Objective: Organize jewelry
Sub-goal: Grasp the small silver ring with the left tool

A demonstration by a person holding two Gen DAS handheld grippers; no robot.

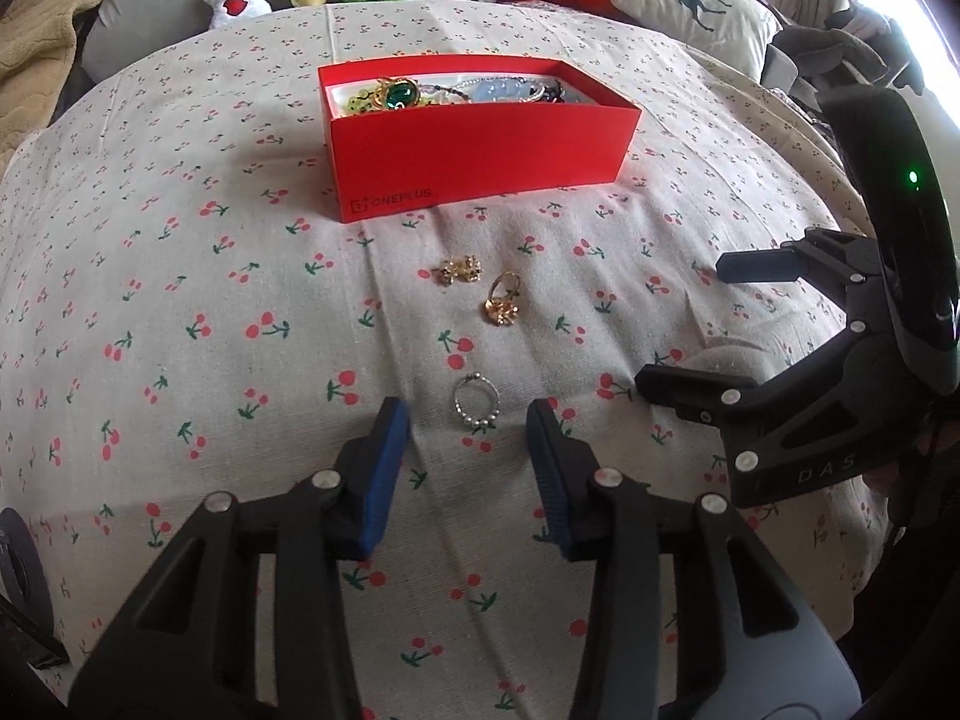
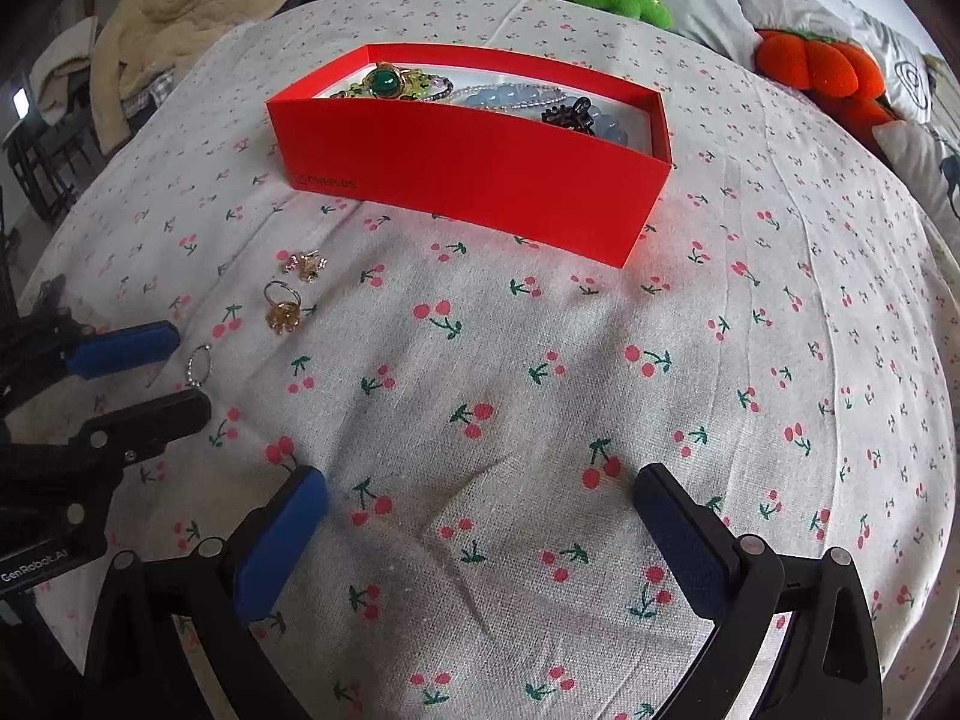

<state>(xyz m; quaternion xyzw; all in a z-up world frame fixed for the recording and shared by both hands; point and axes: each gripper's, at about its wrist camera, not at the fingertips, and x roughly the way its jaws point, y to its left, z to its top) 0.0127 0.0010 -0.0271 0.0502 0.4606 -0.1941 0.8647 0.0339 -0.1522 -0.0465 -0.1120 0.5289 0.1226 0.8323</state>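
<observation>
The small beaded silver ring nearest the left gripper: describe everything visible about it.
The small beaded silver ring is a thin loop of tiny metallic beads, with larger pearl-like beads along its near side. It lies flat on the cherry-print cloth, resting only on the fabric. It sits between the tips of the left gripper, whose jaws flank it without touching. The red cardboard box stands well beyond it.

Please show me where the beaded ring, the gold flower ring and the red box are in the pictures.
beaded ring (image 1: 475,403): left wrist view, on its beaded lower band.
gold flower ring (image 1: 501,307): left wrist view, on its flower top.
red box (image 2: 480,174): right wrist view, on its near long wall.
</observation>
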